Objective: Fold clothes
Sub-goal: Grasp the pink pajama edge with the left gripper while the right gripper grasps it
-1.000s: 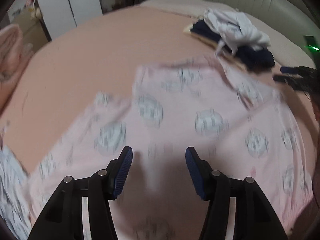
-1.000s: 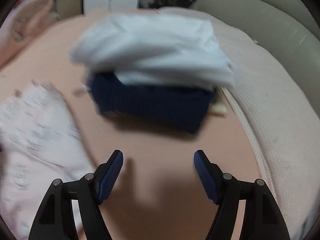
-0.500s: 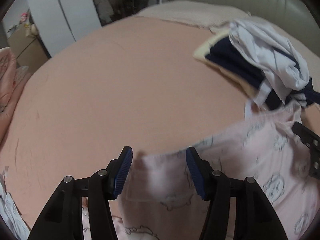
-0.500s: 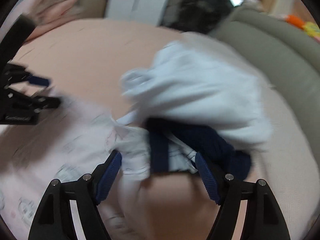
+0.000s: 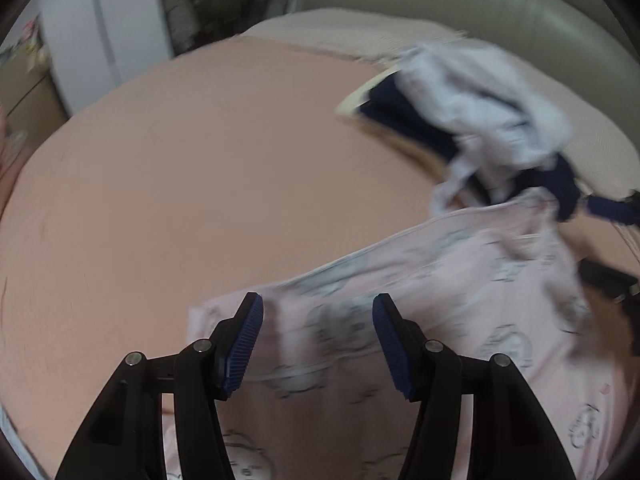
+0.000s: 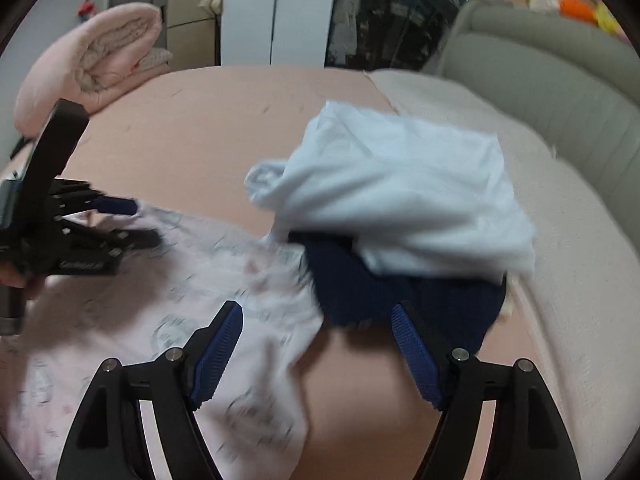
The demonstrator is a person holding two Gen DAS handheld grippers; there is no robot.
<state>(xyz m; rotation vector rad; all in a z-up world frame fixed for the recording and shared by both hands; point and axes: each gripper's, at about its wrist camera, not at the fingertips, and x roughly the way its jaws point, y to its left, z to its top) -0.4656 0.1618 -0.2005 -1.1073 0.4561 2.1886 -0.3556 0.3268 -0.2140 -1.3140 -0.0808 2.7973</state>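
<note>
A pale pink garment with grey cartoon prints (image 5: 460, 292) lies spread on the peach bed sheet (image 5: 200, 184). My left gripper (image 5: 318, 340) is open, its fingers over the garment's far left corner. In the right wrist view the same garment (image 6: 132, 320) lies at lower left. My right gripper (image 6: 318, 352) is open, above the garment's far right edge and close to a pile of a white garment (image 6: 400, 200) on a navy one (image 6: 400, 292). The left gripper also shows in the right wrist view (image 6: 120, 220), at the garment's far edge.
The white and navy pile (image 5: 480, 120) lies at the far right of the bed, next to the pink garment. A rolled pink blanket (image 6: 92, 60) lies at the far left. A grey padded headboard (image 6: 540, 80) runs along the right. White wardrobe doors (image 6: 276, 12) stand beyond the bed.
Both grippers have moved forward from over the garment's middle to its far edge. The right gripper swung left from the clothes pile toward the pink garment. Both stayed open.
</note>
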